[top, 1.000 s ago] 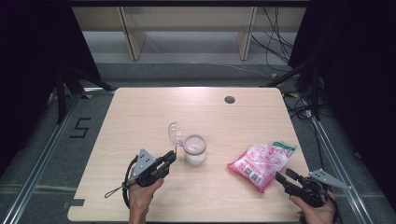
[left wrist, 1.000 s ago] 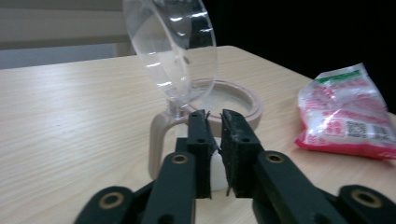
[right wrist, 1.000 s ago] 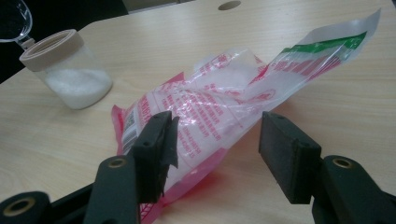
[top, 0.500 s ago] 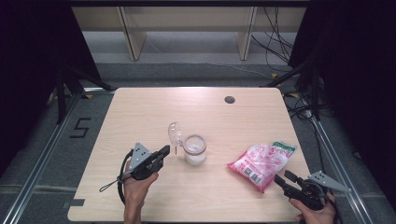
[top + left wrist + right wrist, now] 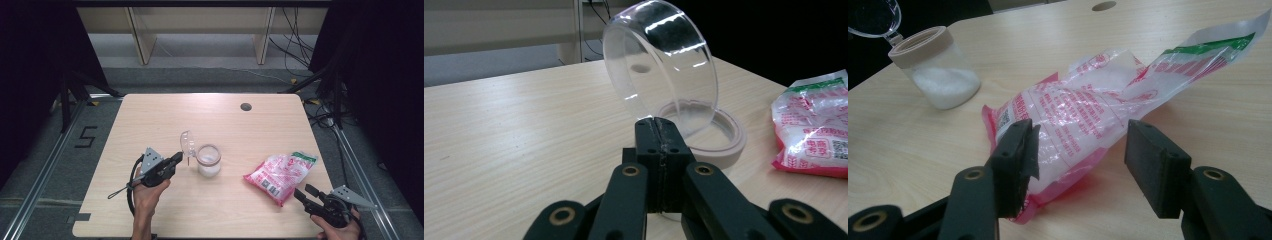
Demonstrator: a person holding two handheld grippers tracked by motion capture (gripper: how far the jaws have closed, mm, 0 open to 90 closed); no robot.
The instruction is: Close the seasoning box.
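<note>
on the pink bag point(image 5: 1083, 125), unreadable red print.

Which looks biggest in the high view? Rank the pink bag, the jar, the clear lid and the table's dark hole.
1. Pink bag, clearly the largest.
2. Jar.
3. Clear lid, tilted open beside the jar, so it shows less area; close to the jar.
4. Dark hole, the smallest.

A pale wooden tabletop point(image 5: 150, 120) with a dark round hole point(image 5: 245, 106) near its far right corner; beyond the far edge a grey floor, loose cables point(image 5: 295, 30) and light shelf legs point(image 5: 141, 37)
</note>
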